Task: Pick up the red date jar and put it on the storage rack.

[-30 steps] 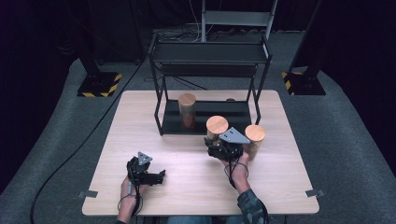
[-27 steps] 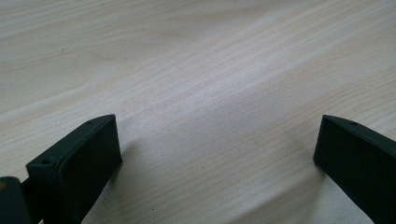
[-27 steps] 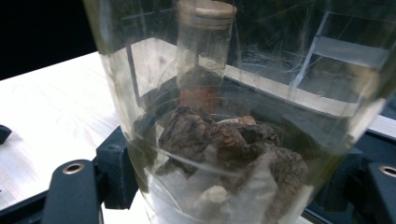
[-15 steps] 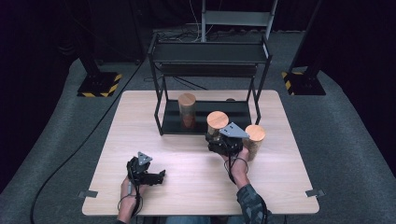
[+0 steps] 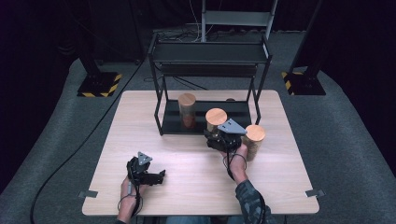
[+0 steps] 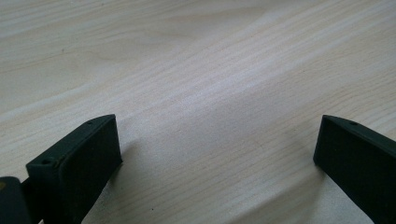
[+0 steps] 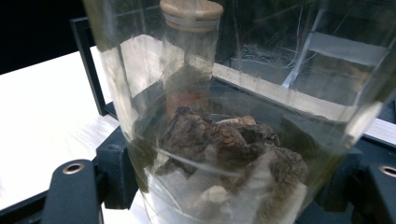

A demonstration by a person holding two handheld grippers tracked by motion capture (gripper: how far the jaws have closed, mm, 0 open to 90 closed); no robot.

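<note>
My right gripper (image 5: 216, 134) is shut on a clear glass jar (image 5: 216, 117) with a round wooden lid, held just in front of the black rack's lower shelf (image 5: 173, 122). In the right gripper view the jar (image 7: 219, 140) stands upright between the jaws and holds brown and white chunks. My left gripper (image 5: 160, 176) rests low over the wooden table (image 5: 140, 116) at the front left. Its jaws stand wide apart in the left gripper view, and the left gripper (image 6: 217, 154) has only bare wood between them.
A second lidded jar (image 5: 187, 109) stands on the rack's lower shelf, left of the held one; it also appears through the glass (image 7: 190, 42). A third jar (image 5: 253, 140) stands on the table just right of my right hand. The rack's top shelf (image 5: 210, 52) overhangs the lower one.
The right gripper has carried its jar slightly farther toward the rack. The left gripper has stayed where it was.
</note>
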